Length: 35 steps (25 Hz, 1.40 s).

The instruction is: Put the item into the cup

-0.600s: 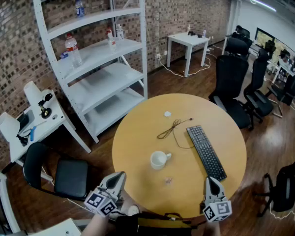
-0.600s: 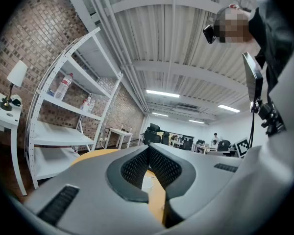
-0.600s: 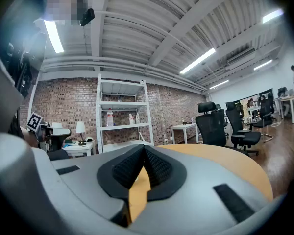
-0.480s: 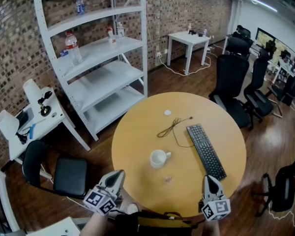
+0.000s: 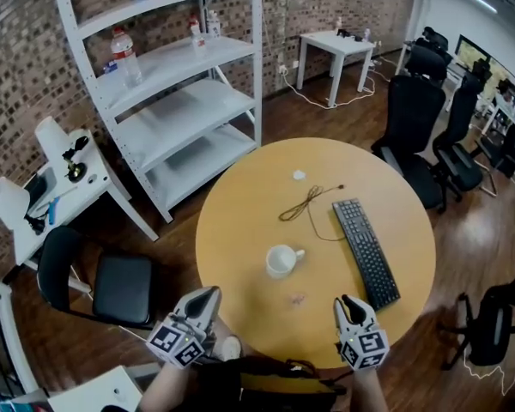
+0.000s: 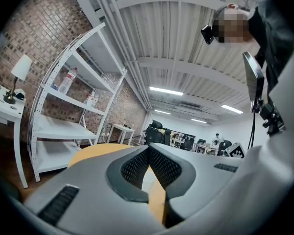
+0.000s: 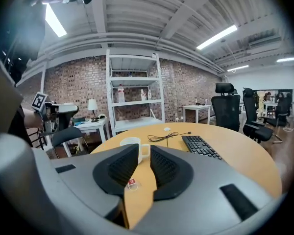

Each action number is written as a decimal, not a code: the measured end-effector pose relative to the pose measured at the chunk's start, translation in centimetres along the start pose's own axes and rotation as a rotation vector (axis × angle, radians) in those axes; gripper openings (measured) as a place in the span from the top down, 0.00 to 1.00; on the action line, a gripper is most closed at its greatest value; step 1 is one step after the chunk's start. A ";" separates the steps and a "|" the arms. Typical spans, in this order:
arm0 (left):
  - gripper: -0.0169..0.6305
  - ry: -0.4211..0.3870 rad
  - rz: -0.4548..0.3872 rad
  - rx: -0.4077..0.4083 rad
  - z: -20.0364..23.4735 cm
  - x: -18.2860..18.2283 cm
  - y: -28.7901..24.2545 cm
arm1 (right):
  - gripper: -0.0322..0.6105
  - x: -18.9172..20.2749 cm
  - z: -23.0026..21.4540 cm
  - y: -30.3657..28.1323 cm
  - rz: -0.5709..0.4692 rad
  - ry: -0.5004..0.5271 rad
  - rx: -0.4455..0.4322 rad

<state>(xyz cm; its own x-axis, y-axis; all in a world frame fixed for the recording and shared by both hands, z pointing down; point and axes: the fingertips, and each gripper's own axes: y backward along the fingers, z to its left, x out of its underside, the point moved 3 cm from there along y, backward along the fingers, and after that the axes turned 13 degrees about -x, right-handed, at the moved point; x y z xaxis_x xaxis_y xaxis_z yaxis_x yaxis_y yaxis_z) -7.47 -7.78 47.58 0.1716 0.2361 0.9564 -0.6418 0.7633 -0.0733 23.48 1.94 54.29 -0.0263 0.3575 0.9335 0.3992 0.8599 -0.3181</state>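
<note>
A white cup [image 5: 281, 260] stands upright near the middle of the round wooden table [image 5: 240, 204], handle to the right. The item [image 5: 298, 299], a small tag with a red spot, lies on the table just in front of the cup. My right gripper [image 5: 348, 303] hovers at the near edge, right of the item, open with nothing between its pads. In the right gripper view the item [image 7: 132, 182] shows low in the gap of the right gripper [image 7: 144, 148], with the cup [image 7: 130, 142] beyond. My left gripper [image 5: 208, 299] sits at the near left edge, its tips together [image 6: 148, 148].
A black keyboard [image 5: 366, 251] lies right of the cup, with a dark cable [image 5: 307, 204] and a small white object [image 5: 299, 175] farther back. A white shelf unit [image 5: 172, 101] stands behind the table, office chairs [image 5: 416, 136] to the right, a black chair [image 5: 112, 290] at the left.
My right gripper has moved a little to the left, closer to the item. The left gripper, the cup and the item have stayed where they were.
</note>
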 end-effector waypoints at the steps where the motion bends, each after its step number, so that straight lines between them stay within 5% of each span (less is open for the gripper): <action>1: 0.97 -0.001 -0.002 -0.010 0.3 -0.1 0.0 | 0.83 0.2 -0.1 -0.4 0.016 0.003 -0.002; 6: 0.97 0.009 0.006 -0.058 1.9 -0.1 0.4 | 0.83 1.6 0.6 -3.3 0.126 0.045 -0.044; 9: 0.97 0.029 0.028 -0.060 2.3 0.7 0.7 | 0.73 3.2 1.4 -5.4 0.219 0.085 -0.093; 19: 0.97 0.040 0.052 -0.108 2.6 1.0 2.3 | 0.73 7.8 3.0 -10.9 0.447 0.191 -0.198; 30: 0.97 0.062 0.085 -0.152 4.8 1.6 3.9 | 0.73 9.7 3.4 -12.6 0.518 0.197 -0.203; 35: 0.97 0.057 0.082 -0.132 4.5 1.7 3.4 | 0.95 9.8 3.4 -12.3 0.527 0.194 -0.179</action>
<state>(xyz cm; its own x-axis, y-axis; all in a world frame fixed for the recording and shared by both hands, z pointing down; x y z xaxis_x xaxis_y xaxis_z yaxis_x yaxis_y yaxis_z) -12.74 -7.48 50.19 0.1672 0.3318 0.9284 -0.5525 0.8115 -0.1905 15.20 -3.91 66.78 0.3793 0.6319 0.6759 0.4621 0.5035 -0.7301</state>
